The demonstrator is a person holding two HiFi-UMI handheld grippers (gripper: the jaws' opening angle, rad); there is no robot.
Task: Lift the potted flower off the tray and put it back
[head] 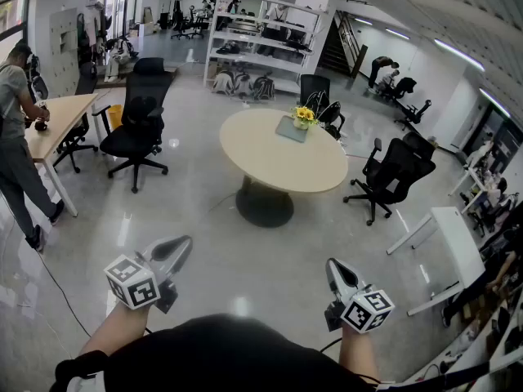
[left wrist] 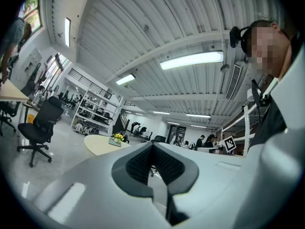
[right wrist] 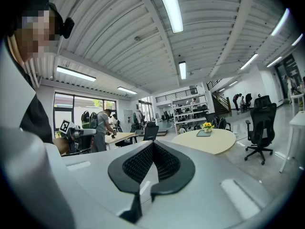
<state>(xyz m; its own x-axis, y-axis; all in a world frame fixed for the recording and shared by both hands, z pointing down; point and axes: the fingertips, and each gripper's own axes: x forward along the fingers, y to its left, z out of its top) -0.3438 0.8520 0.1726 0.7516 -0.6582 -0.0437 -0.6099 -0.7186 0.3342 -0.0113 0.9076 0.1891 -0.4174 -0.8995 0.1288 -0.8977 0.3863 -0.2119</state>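
Potted flower [head: 304,118] well out of reach: fingers [left wrist: 138,165] of left gripper [head: 181,243] and right gripper [head: 333,266] clenched on nothing; far ahead across the floor [head: 245,251], it stands on its tray [head: 290,131] on the round surface [head: 253,158], apparently closer to the right gripper's line.

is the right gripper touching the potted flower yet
Apart. The head view shows the right gripper low by the person's body, with open floor between it and the potted flower on the round table.
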